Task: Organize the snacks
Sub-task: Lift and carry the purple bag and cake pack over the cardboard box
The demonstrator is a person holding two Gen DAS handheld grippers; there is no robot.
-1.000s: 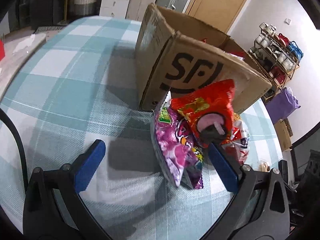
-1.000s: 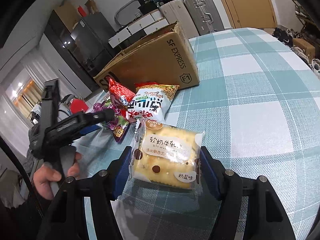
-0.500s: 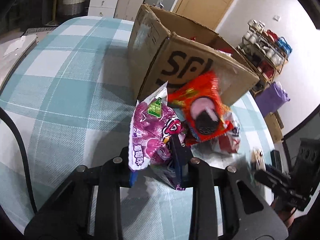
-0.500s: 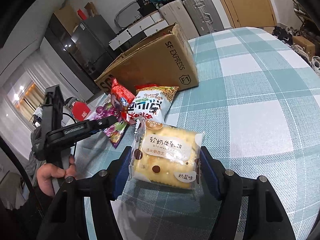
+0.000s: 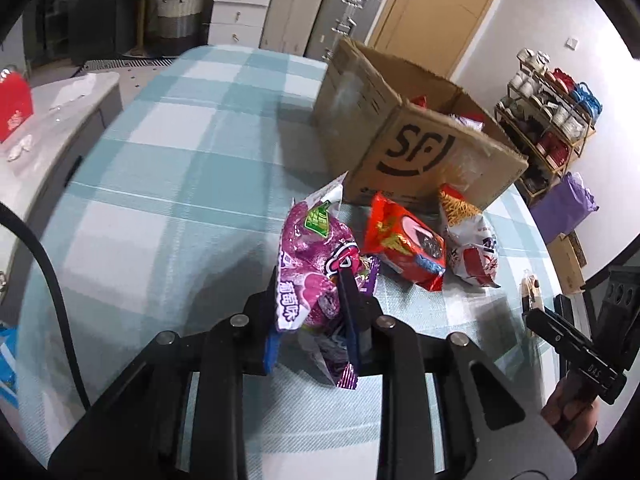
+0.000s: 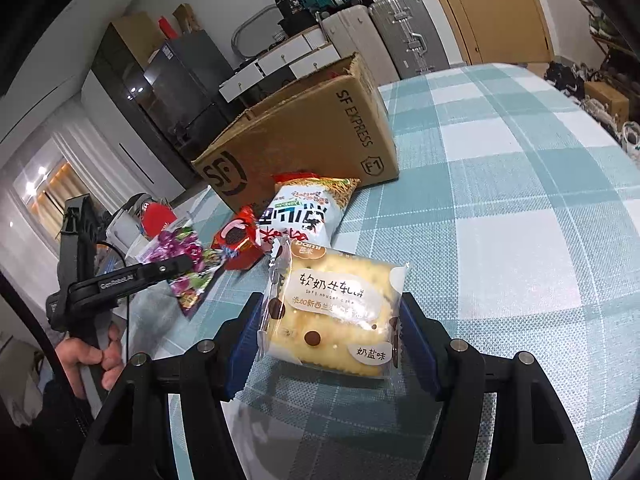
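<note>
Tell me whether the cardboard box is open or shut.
Open: the cardboard box has its flaps up, and packets show inside over its rim.

Wooden door (image 5: pixel 432 12), white drawers (image 5: pixel 240 12), suitcases (image 5: pixel 348 16), shoe rack (image 5: pixel 548 128)

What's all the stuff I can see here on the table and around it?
Cardboard box: one, brown, open, on the checked tablecloth.
Purple candy bag: one, in the left gripper.
Red snack bag: one, before the box.
White noodle-snack bag: one, beside the red one.
Cracker pack: one, yellow, in the right gripper.
Suitcases: two, beige and silver, by the door.
Shoe rack: one, right wall.
Left gripper: shut.
Right gripper: shut.
</note>
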